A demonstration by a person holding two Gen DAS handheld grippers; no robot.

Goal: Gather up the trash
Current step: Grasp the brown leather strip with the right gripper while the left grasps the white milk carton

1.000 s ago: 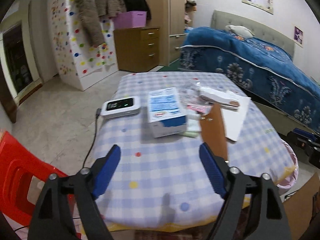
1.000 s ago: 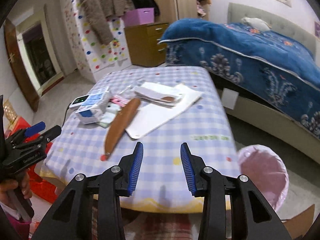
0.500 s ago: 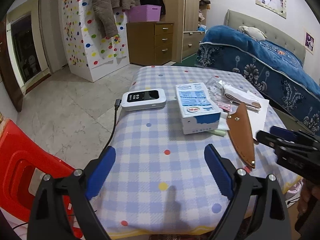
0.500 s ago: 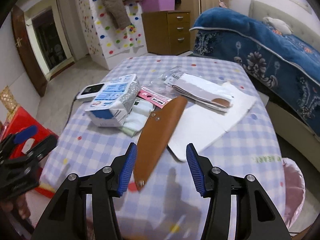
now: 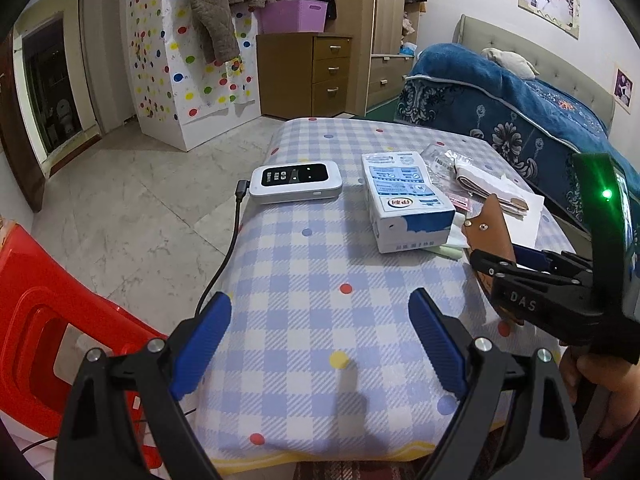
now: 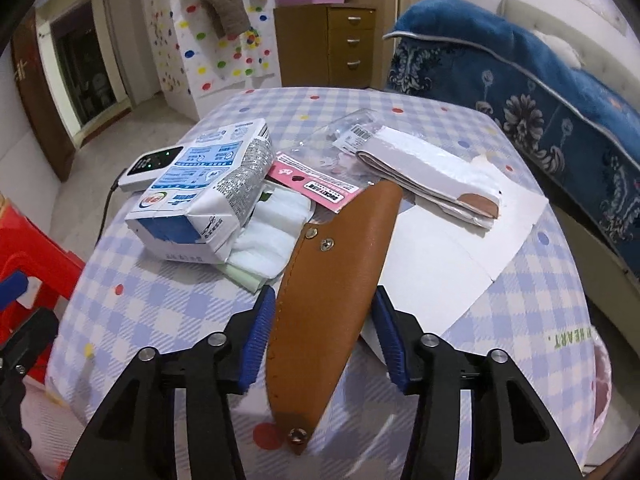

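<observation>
Right gripper (image 6: 324, 320) spread around the brown leather sheath (image 6: 336, 276), blue pads on both sides of its middle part, not yet pressing as far as can be judged; a narrow gap seems to remain on each side. Left gripper (image 5: 320, 340) wide open, hanging above the near edge of the checked table (image 5: 304, 264), holding nothing.

Going from large to small on the table: white paper sheet (image 6: 444, 264) under the upper end of the sheath; milk carton (image 6: 200, 196) to the left, lying on its side, probably light if empty and easy to dent; folded envelope strip (image 6: 432, 172) behind, thin and soft; white tissue pack (image 6: 264, 240) just beside the sheath, partly under the carton; pink label packet (image 6: 316, 184) touching the sheath tip.

Sheath probably stiff, light, a little smooth; best taken across the middle, where the pads already stand. Narrow riveted end pointing toward the camera, wide end away. Pink-lined bin (image 6: 602, 384) at the right, below the table edge.
</observation>
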